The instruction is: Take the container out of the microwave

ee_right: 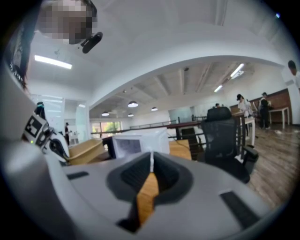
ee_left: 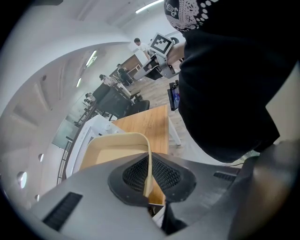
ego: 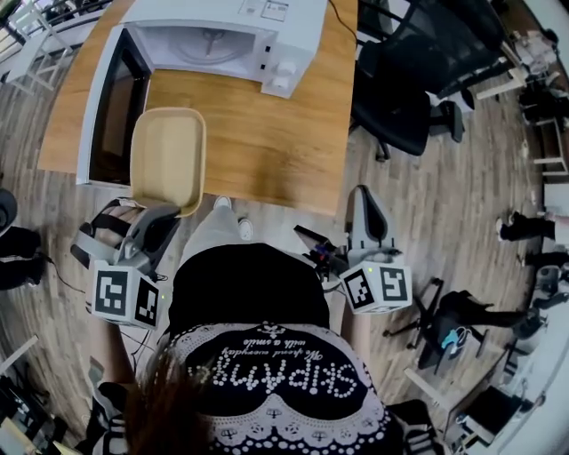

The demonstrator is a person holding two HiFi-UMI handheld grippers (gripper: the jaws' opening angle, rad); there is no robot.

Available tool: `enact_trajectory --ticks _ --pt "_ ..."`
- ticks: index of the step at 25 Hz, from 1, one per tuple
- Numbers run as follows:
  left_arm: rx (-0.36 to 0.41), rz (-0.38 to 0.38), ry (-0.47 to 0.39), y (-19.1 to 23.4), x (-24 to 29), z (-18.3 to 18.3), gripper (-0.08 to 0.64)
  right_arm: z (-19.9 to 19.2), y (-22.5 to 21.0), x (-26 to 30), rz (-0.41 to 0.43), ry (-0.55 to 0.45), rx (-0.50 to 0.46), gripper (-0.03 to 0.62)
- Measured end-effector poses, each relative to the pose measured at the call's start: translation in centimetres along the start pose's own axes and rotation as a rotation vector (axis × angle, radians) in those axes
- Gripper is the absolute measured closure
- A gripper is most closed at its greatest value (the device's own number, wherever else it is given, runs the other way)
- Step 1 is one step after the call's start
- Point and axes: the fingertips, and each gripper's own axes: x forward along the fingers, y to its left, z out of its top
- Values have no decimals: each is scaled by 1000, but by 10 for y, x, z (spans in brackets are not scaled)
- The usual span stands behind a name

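container [ego: 167, 155] pinched in L gripper [ego: 158, 218], outside microwave [ego: 267, 27]

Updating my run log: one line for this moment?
left claw: grips container rim | container: outside microwave | door: open | right claw: shut, empty

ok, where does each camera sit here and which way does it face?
Head view: on the head, facing steeply down at the table, open microwave and container; shows the torso, left gripper and right gripper.
Left gripper view: on the left gripper, looking along jaws shut on the container's wall, toward the table; the torso fills the right.
Right gripper view: on the right gripper, roughly level across the room; jaws together, empty; left gripper at the left edge.
Shared: all three show the microwave and container.
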Motion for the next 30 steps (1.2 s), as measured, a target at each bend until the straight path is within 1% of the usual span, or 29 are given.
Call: enact_trajectory --ticks 5,11,15,19,23,30 --pt "-18 -63 18 -23 0 0 517 -3 -2 -7 -4 12 1 552" --pt "-7 -126 27 -51 10 -1 517 -13 -2 -12 -5 27 14 552" --pt "-4 -120 19 -54 10 -1 517 -17 -1 -15 -5 36 16 552" --pt "-17 -117 5 -50 8 1 517 -17 0 -16 -4 37 12 552" --pt "5 -119 25 -50 9 -1 515 -18 -3 -19 -15 43 10 552" --pt "18 -115 22 -46 9 1 515 -17 -3 -18 -14 45 -8 554"
